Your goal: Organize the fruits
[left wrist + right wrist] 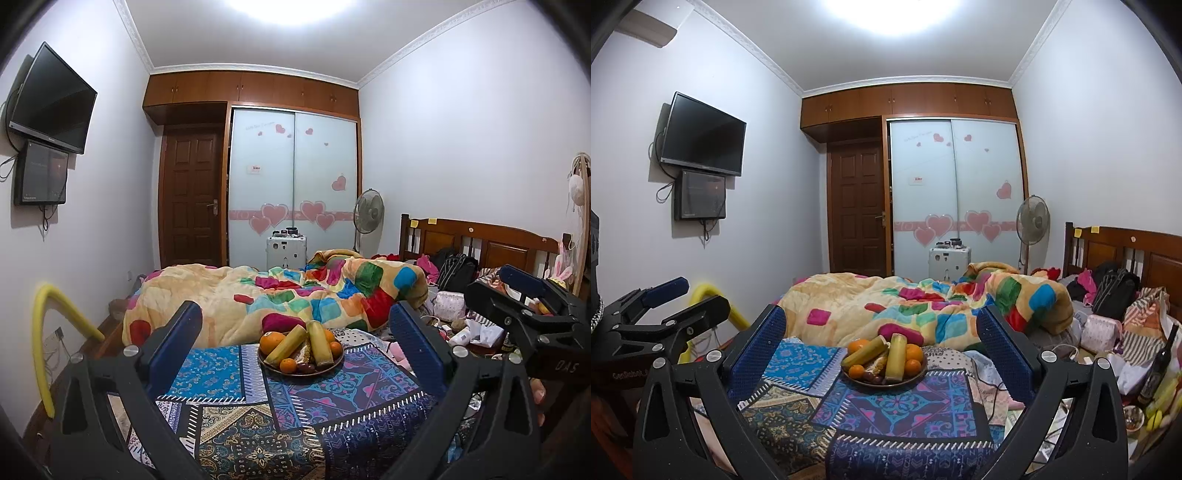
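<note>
Left wrist view: both grippers, left and right, are hovering released; the plate is lying straight ahead, mid-cloth, roughly equidistant.

A brown plate carries orange oranges, yellow-green sugarcane pieces and dark red dates. The patchwork cloth beneath shows blue, purple and teal ornaments. The quilt is cream with multicoloured squares.
</note>
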Demonstrator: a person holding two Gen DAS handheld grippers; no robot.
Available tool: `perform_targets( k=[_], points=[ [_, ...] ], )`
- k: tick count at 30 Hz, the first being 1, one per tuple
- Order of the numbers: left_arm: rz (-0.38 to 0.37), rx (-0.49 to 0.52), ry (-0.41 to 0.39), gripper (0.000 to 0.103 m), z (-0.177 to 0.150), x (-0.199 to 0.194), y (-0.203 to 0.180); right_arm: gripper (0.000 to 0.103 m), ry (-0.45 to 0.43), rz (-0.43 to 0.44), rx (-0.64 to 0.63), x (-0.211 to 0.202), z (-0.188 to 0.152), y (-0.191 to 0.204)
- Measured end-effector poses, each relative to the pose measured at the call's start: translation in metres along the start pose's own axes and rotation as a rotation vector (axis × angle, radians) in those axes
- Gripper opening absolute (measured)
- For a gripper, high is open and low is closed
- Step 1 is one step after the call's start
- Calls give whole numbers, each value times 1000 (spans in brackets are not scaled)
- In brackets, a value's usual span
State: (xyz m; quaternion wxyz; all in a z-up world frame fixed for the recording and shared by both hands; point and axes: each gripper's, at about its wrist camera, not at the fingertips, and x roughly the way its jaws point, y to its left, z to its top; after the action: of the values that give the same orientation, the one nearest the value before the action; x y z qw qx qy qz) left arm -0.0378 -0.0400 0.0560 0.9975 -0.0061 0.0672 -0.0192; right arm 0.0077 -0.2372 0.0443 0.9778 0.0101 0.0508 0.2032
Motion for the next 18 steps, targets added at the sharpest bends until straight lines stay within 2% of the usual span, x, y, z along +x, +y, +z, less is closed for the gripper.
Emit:
perform_targets(
  k=[18],
  points=[
    [-25,-5,1,103,1,-1,-5,103,-5,2,11,-3,6,-2]
  ],
)
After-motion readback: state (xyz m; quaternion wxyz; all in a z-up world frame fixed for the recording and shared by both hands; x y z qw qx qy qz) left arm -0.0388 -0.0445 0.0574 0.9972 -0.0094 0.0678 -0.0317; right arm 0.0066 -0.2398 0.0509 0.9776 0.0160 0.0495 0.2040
